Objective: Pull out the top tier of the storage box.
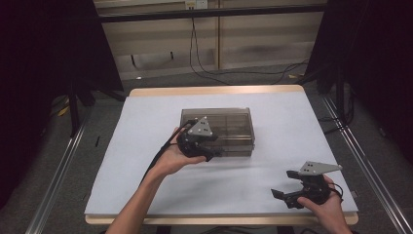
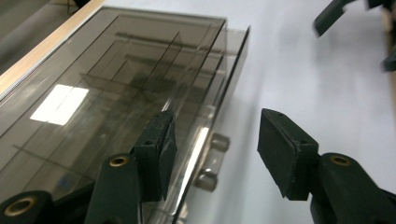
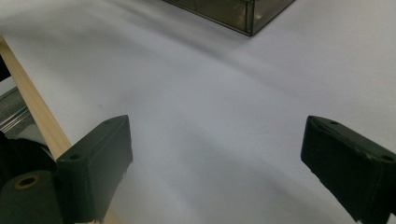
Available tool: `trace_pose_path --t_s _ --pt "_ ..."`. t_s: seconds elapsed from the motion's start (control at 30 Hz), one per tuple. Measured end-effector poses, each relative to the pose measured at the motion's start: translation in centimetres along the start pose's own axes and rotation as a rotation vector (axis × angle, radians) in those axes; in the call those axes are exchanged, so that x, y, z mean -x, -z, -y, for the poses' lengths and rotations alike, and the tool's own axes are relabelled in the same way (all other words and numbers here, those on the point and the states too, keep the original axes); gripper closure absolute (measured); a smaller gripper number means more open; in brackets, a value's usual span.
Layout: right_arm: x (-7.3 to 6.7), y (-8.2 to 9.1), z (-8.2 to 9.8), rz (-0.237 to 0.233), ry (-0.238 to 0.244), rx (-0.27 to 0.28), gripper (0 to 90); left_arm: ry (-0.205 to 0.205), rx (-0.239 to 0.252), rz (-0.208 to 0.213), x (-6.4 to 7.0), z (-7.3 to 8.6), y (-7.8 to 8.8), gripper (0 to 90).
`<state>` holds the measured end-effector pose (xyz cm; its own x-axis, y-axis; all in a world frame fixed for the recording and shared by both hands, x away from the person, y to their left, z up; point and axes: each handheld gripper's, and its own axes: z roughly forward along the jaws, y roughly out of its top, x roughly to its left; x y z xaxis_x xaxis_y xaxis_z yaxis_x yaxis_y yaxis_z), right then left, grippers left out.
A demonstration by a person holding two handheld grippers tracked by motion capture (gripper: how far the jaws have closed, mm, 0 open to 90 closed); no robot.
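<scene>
Near the middle of the white-covered table (image 1: 146, 126), a smoky translucent compartment box (image 1: 229, 127) sits with its long side facing the person, lid down over a grid of dividers that shows through the top. At about seven o'clock from the box's centre, the left gripper (image 1: 210, 155) comes in against the front wall at its left end. In the left gripper view its jaws stand partly open and hold nothing: one pad hangs over the lid's edge, the other over bare table in front of the box, so the front lip and a small clear latch (image 2: 212, 161) lie in the gap between them. That straddle looks chosen to pinch or lift the lid's front edge at the catch; I cannot tell whether the near pad touches the lid.

Down at five o'clock, well apart from the box, the right gripper (image 1: 284, 193) rests low near the table's front edge with its jaws spread wide and empty, pointing toward nine o'clock. It seems parked there to keep out of the way and be ready to steady the box; its own view looks across bare cloth to a box corner.
</scene>
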<state>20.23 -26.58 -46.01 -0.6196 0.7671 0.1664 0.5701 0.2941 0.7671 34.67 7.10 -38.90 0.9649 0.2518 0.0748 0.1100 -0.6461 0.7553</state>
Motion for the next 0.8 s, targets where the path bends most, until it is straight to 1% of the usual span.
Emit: trace_pose_path --t_s 0.03,0.07,0.1,0.13,0.2,0.23,0.27,0.33,0.37,0.4,0.43,0.47,0.53,0.67,0.73,0.77,0.8 --pt "0.01 0.01 0.00 0.000 0.000 0.000 9.0 0.000 -0.008 0.011 -0.08 0.01 -0.14 47.4" --pt "0.01 0.04 0.00 0.001 -0.005 0.000 9.0 0.000 -0.008 0.011 -0.08 0.01 -0.14 47.7" --pt "0.03 0.03 0.00 0.001 -0.004 0.000 9.0 0.000 -0.017 0.011 -0.06 0.05 -0.27 48.0" --pt "0.03 0.04 0.00 0.002 -0.004 0.000 9.0 -0.009 -0.035 0.008 -0.08 0.08 -0.35 48.5" --pt "0.02 0.03 0.00 0.002 -0.004 0.000 9.1 -0.012 -0.037 0.013 -0.12 0.11 -0.41 48.6" --pt "0.01 0.01 0.00 0.002 -0.003 0.000 9.1 -0.017 -0.047 0.009 -0.13 0.13 -0.39 48.9" --pt "0.02 -0.01 0.00 0.001 -0.001 -0.001 9.1 -0.025 -0.057 0.015 -0.12 0.20 -0.51 48.3" --pt "0.02 -0.01 0.00 0.001 0.000 0.000 9.0 -0.024 -0.059 0.018 -0.14 0.20 -0.56 48.8" --pt "0.02 -0.01 0.00 0.002 -0.002 0.000 9.0 -0.054 -0.082 0.021 -0.22 0.15 -0.53 49.0" --pt "0.01 0.02 0.00 0.003 -0.003 0.000 9.0 -0.034 -0.071 0.026 -0.18 0.19 -0.62 49.0" --pt "0.00 0.02 0.00 0.003 -0.003 0.000 9.0 -0.034 -0.071 0.026 -0.18 0.19 -0.62 49.5" --pt "0.00 0.02 0.00 0.003 -0.003 0.000 9.0 -0.043 -0.081 0.025 -0.27 0.26 -0.77 50.8" --pt "0.01 0.01 0.00 0.003 -0.003 0.000 9.0 -0.043 -0.077 0.030 -0.27 0.34 -0.87 51.9" --pt "0.02 0.02 0.00 0.002 -0.003 0.000 9.0 -0.058 -0.094 0.027 -0.30 0.22 -0.85 54.6" --pt "0.02 0.02 0.00 0.002 -0.003 0.000 9.0 -0.091 -0.125 0.039 -0.21 0.04 -0.98 54.5" --pt "0.01 0.01 0.00 0.003 -0.003 0.000 9.1 -0.099 -0.129 0.031 -0.14 0.07 -1.10 54.4" --pt "0.01 0.02 0.00 0.002 -0.003 0.000 9.0 -0.099 -0.129 0.031 -0.14 0.07 -1.10 54.5"
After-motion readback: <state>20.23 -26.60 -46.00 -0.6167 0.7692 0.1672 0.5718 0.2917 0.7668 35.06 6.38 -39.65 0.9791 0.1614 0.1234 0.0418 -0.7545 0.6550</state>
